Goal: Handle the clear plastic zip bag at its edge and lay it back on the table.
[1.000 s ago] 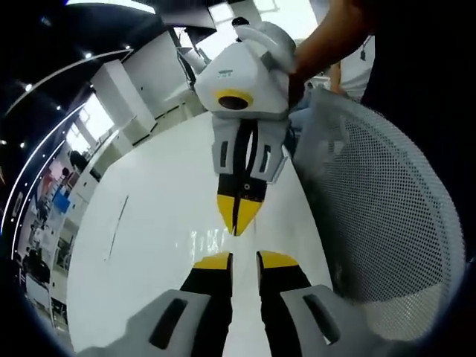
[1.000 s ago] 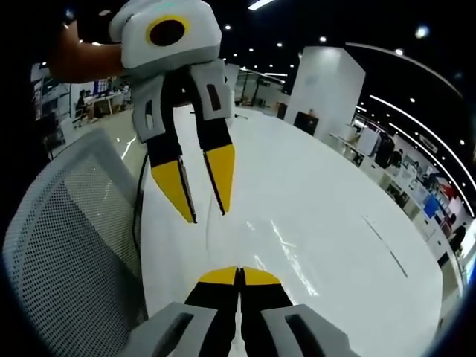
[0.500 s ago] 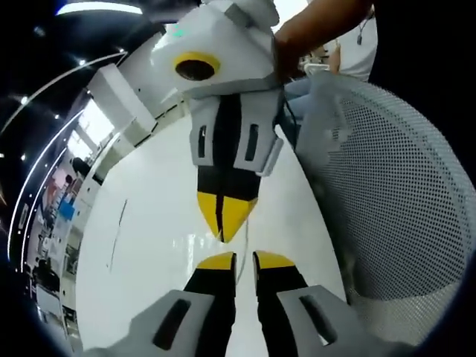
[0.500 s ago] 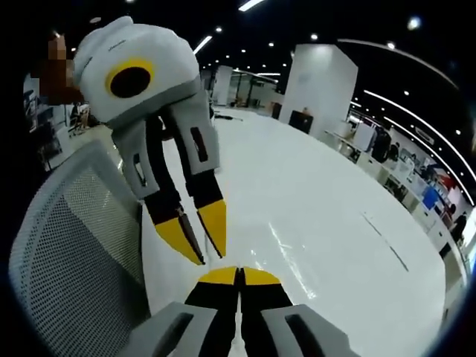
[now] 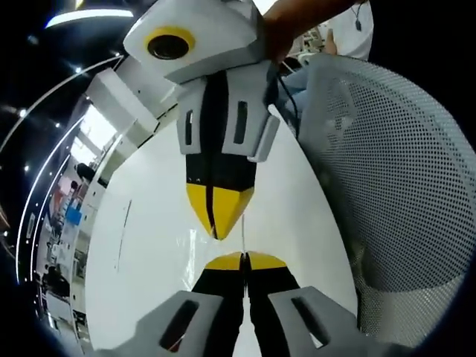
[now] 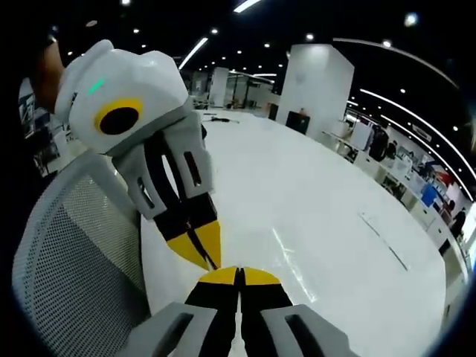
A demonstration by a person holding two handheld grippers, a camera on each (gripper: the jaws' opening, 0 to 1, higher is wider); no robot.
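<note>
Left gripper: jaws together, yellow tips meeting; whether bag film is pinched between them I cannot tell. It also shows in the right gripper view, tips closed, nose to nose with the right gripper.
Right gripper: jaws together; seen from the left gripper view, its tips are likewise closed, just above the left gripper.
Bag: clear, nearly invisible; only faint glints and wrinkled shine on the counter between and beyond the tips suggest it lies flat there, its edge near both grippers. Outline too faint to trace.
Counter: white, glossy, reflecting ceiling lights.
Chair: mesh back beside the counter edge.
Step in hand: probably pinching the bag's edge.
Doing it well: keep both tips low and level, grip only the rim, lift gently so the film doesn't slip or crumple, then lower it flat before parting the jaws.
</note>
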